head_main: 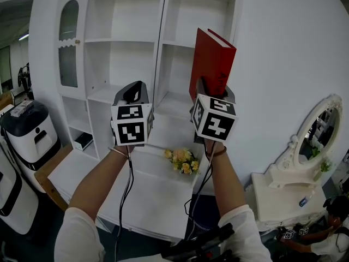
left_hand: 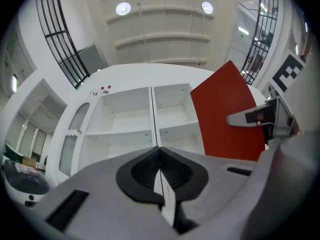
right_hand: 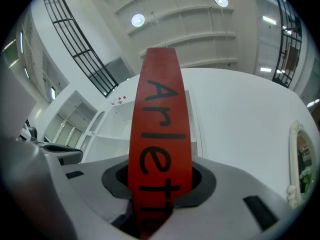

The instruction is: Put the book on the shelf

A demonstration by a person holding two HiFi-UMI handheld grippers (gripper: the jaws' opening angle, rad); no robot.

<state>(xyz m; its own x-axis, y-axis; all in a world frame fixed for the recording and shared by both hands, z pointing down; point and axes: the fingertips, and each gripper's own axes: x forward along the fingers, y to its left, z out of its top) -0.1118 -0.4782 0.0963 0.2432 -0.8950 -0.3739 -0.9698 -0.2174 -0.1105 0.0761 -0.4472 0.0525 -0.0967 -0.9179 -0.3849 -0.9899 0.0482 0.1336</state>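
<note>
A red book (head_main: pixel 214 61) stands upright in my right gripper (head_main: pixel 211 90), which is shut on its lower end. In the right gripper view the book's spine (right_hand: pixel 160 129) with black letters rises between the jaws of the right gripper (right_hand: pixel 159 186). My left gripper (head_main: pixel 133 93) is beside it to the left, shut with nothing in it; its pads meet in the left gripper view (left_hand: pixel 160 168). The book's cover (left_hand: pixel 227 116) shows at the right there. Both grippers are raised before the white shelf unit (head_main: pixel 126 40) (left_hand: pixel 129 120), whose open compartments are bare.
A white desk (head_main: pixel 144 198) below carries a bunch of yellow flowers (head_main: pixel 182 161). A glass-doored cabinet section (head_main: pixel 68 42) is at the left, with a white appliance (head_main: pixel 27 132) beside it. An oval mirror (head_main: pixel 317 131) stands at the right, and a person (head_main: pixel 327 236) sits lower right.
</note>
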